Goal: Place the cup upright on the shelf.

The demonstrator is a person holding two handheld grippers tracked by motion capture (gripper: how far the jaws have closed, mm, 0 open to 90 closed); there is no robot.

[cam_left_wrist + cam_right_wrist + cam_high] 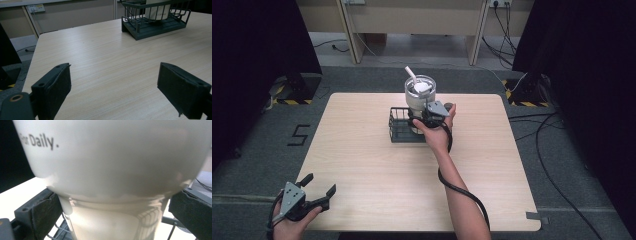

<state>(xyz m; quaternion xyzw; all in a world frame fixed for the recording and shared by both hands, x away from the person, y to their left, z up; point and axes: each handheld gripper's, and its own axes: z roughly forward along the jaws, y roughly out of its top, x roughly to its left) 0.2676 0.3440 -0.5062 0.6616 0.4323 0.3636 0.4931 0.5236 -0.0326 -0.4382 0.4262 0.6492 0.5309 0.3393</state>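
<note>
A: Right gripper first. Jaws?

B: Either side of the narrow base of the tall white tumbler with the clear lid and white straw, under its wide body. In the right gripper view the left pad looks to be touching the cup; the right pad sits just off it. So around it, but I cannot tell if it's truly clamped.

A: Where's the tumbler?

B: Upright in the dark green wire basket, far middle of the light wood table. (Print on it reads "Daily.")

A: Progress?

B: Early, I'd judge. Grasp is set or nearly; cup not yet lifted out. The lift and wherever it goes are left.

A: Left gripper?

B: Jaws wide apart, empty, at the near left corner, well apart from the basket.

A: Room?

B: Plenty of bare tabletop on every side. The basket walls hem in the base, so straight up seems safest; the straw makes it top-heavy.
</note>
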